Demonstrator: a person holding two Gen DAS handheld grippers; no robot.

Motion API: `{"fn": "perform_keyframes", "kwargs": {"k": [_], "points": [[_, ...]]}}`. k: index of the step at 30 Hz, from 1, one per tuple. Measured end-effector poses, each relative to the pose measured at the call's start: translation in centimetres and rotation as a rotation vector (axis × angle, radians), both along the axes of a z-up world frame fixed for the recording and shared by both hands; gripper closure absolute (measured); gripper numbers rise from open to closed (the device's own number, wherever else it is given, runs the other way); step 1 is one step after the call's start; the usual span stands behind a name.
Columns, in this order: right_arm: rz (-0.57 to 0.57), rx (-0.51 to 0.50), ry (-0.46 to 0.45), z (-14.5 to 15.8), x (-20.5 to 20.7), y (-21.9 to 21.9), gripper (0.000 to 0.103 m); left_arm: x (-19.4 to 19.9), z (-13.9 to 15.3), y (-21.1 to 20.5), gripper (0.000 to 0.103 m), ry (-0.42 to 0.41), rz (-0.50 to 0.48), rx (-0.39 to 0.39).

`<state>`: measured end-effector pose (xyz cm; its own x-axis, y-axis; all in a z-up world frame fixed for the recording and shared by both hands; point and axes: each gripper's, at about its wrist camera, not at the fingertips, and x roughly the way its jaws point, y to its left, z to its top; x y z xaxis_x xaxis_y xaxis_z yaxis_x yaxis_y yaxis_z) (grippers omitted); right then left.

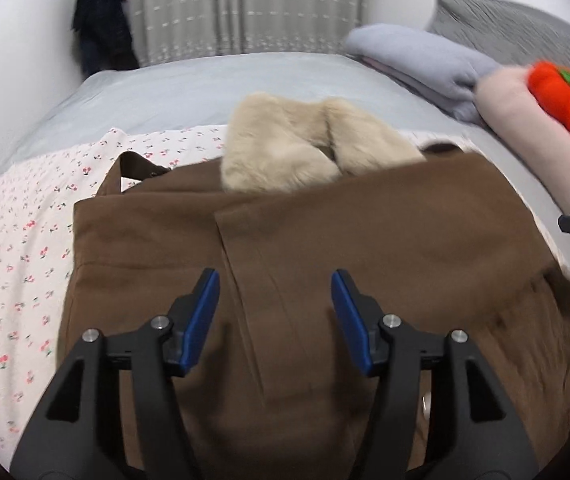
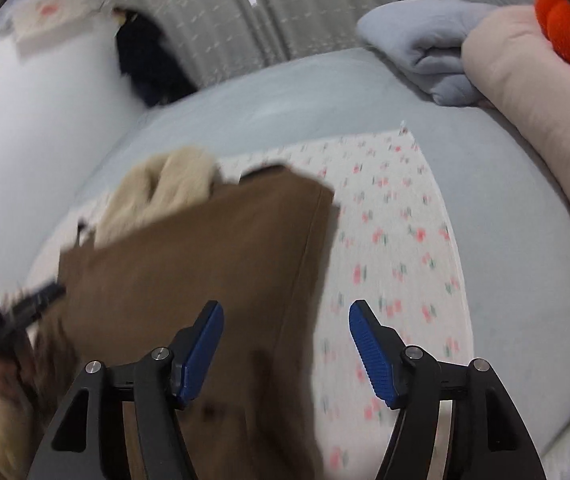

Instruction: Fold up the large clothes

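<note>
The brown coat [image 1: 325, 248] lay partly folded on the floral sheet [image 1: 17, 240], which covered the near part of the grey bed [image 1: 189, 84]; its cream fur collar [image 1: 309, 144] lay at the coat's far edge, toward the curtains. The left gripper [image 1: 275, 312] hovered over the middle of the coat, jaws parted, with only the flat fabric and a lengthwise crease below and nothing pinched between the blue pads [image 1: 201, 320]. The right gripper [image 2: 285, 344] stood over the coat's right edge, equally released, one pad above brown cloth and the other above the sheet. Both views were blurred, so whether any pad touched the fabric could not be told.

Judged risks: with neither gripper holding anything, the folded panel depended on its own weight; the cloth looked thick and might spring open along the crease. A closing of the right gripper at the coat's edge might catch the sheet together with the coat and drag both. The bulky collar, bunched beyond the fold, might prevent a later fold from lying flat. The folded grey blanket [image 1: 425, 64] and the orange plush pumpkin [image 1: 569, 108] sat well beyond the coat on its right and appeared out of the way.
</note>
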<state>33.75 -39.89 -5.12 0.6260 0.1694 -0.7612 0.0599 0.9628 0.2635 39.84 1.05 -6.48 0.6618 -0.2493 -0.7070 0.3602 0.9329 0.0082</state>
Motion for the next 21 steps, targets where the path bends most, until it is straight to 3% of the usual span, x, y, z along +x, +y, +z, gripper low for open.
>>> {"fn": "perform_keyframes", "kwargs": {"k": [3,6,8,9,12,15,18,21], "points": [[0.103,-0.103,0.060,-1.4,-2.9,2.8,0.036,-2.1,0.3,1.1,0.033,-0.024,-0.002,-0.001],[0.154,-0.225,0.114,-3.3,-3.0,5.5,0.040,-2.2,0.0,3.0,0.032,0.005,0.032,-0.050],[0.130,-0.317,0.116,-4.3,-2.8,6.2,0.087,-2.2,-0.9,4.2,0.032,0.051,0.077,-0.065],[0.084,-0.373,0.116,-4.5,-2.6,5.9,0.088,-2.1,-1.4,4.8,0.032,0.073,0.096,-0.071],[-0.044,-0.282,0.158,-5.9,-3.0,3.2,0.089,-2.3,-2.9,6.6,0.032,0.139,0.132,-0.099],[-0.088,-0.208,0.158,-6.7,-4.0,1.9,0.089,-2.7,-2.9,7.6,0.032,0.150,0.148,-0.084],[-0.118,-0.167,0.184,-5.4,-4.9,1.7,0.083,-3.3,-1.2,7.7,0.032,0.107,0.126,-0.109],[-0.099,-0.214,0.110,-3.3,-6.1,3.1,0.081,-3.2,0.6,5.7,0.032,0.048,0.068,-0.144]]}}
